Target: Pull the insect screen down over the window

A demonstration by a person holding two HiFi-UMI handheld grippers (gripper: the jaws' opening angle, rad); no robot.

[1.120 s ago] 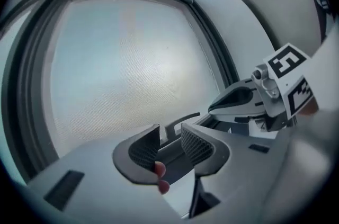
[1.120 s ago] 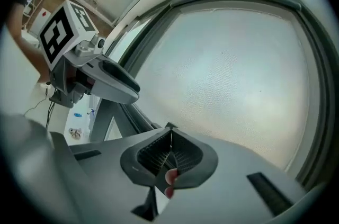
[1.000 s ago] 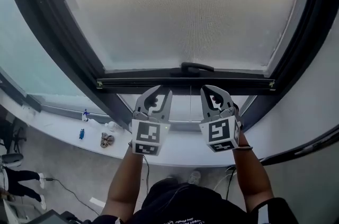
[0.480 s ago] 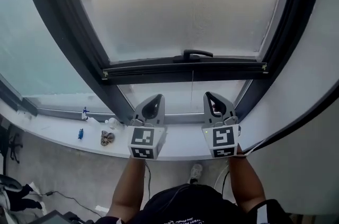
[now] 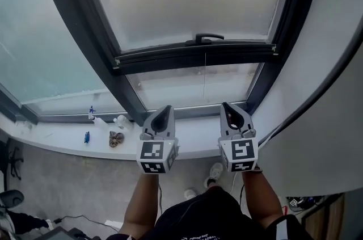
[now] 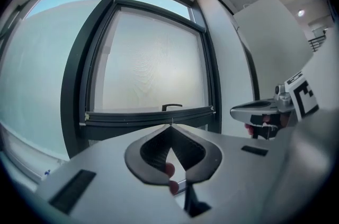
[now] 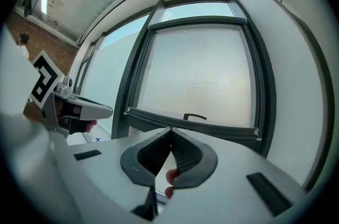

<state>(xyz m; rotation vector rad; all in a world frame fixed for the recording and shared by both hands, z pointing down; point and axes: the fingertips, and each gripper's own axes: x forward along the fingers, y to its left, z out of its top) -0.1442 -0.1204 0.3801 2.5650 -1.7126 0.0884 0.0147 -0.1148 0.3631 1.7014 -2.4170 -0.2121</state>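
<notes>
Left tool (image 5: 163, 110) and right tool (image 5: 229, 108) are both closed and empty, side by side over the sill (image 5: 195, 132). The insect screen (image 5: 193, 0) covers most of the window (image 5: 76, 29). Its bottom bar (image 5: 170, 57) stops above a strip of bare glass (image 5: 170, 91).

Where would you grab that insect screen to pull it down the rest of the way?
By the small black handle at the middle of its bottom bar. It stands off the bar toward the room, so it can be clamped from the room side. Being central, it should keep the bar level as it comes down.
</notes>
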